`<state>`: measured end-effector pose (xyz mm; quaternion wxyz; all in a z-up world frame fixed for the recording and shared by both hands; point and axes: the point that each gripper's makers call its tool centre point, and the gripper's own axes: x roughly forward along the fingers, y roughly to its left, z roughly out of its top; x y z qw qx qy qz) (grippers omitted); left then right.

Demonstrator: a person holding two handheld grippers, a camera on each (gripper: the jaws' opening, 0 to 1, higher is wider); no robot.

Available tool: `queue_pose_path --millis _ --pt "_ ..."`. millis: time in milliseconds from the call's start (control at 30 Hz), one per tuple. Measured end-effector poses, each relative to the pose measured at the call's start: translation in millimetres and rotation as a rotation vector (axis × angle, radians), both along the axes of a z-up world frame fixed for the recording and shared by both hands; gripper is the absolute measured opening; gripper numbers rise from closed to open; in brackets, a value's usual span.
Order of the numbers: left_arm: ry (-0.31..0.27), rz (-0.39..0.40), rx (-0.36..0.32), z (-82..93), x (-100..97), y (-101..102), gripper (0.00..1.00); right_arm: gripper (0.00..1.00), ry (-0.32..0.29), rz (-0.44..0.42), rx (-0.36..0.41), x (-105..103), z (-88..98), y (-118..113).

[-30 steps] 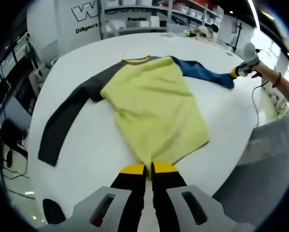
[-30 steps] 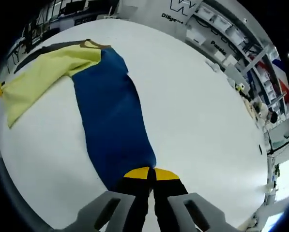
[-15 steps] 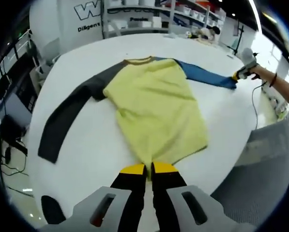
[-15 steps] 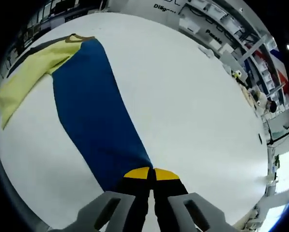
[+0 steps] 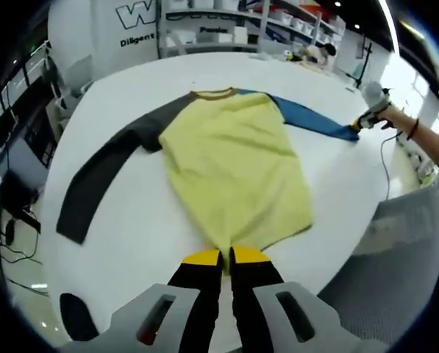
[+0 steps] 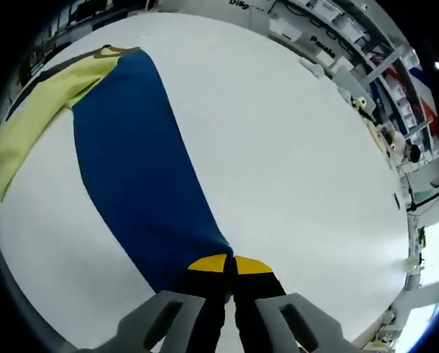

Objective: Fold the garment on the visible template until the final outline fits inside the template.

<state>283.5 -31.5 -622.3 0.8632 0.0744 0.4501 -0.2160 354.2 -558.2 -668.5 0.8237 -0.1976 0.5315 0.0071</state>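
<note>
The shirt (image 5: pixel 234 169) lies spread on the white desk (image 5: pixel 131 243). The left tongs (image 5: pixel 225 257) are clenched on its yellow hem, and the right tongs (image 6: pixel 229 265) on the blue sleeve (image 6: pixel 142 169) cuff, likely to pull it flat before folding.

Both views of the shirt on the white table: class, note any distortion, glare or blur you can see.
Left gripper view: fisheye bends the table edge into a curve, and bright window light washes out the upper right. Right gripper view: the blue sleeve looks stretched wide near the tongs, glare whitens the lower right, and the shelves are soft.
</note>
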Motion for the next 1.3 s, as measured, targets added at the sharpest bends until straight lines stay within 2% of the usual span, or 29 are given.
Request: queue_pose_path --millis 100,233,333,400,500,567,667,733,833,1000,1067,1233,1300 --pt "-0.004 0.000 0.003 0.6 0.8 -0.3 0.03 0.00 -0.026 -0.021 0.008 -0.6 1.7 -0.3" --pt "-0.008 -0.003 0.006 1.8 1.5 -0.8 0.03 0.02 -0.130 -0.096 0.085 4.5 12.1 9.7" --pt "-0.015 -0.003 0.005 3.7 2.9 -1.1 0.03 0.11 -0.203 -0.099 0.184 7.7 21.1 32.2" --pt "-0.022 -0.006 0.006 5.0 4.8 -1.1 0.03 0.13 -0.218 -0.091 0.234 7.3 23.9 45.9" --pt "-0.041 -0.011 0.001 9.4 8.6 -2.3 0.03 0.15 -0.254 -0.048 0.268 7.0 32.2 70.7" --pt "-0.049 -0.016 -0.003 11.9 10.4 -3.6 0.03 0.19 -0.274 -0.022 0.329 7.1 36.8 93.1" --pt "-0.065 -0.022 -0.005 17.3 15.8 -4.5 0.03 0.23 -0.254 0.050 0.428 0.1 37.9 136.7" --pt "-0.077 -0.022 -0.011 20.7 20.2 -4.9 0.03 0.27 -0.242 0.075 0.459 -3.5 37.0 153.9" --pt "-0.101 -0.018 -0.037 28.4 31.5 -7.1 0.03 0.28 -0.226 0.153 0.514 -11.0 37.2 195.1" --pt "-0.158 -0.015 -0.069 42.2 54.3 -11.8 0.03 0.32 -0.204 0.246 0.613 -20.1 41.2 247.9" --pt "-0.171 -0.012 -0.069 45.6 62.2 -12.0 0.03 0.34 -0.197 0.276 0.635 -22.2 42.6 262.0" --pt "-0.259 0.001 -0.068 60.9 94.6 -10.7 0.03 0.37 -0.175 0.329 0.670 -26.0 38.2 293.0" --pt "-0.275 0.013 -0.072 64.1 104.5 -9.5 0.04 0.38 -0.169 0.343 0.687 -27.8 36.0 303.6"
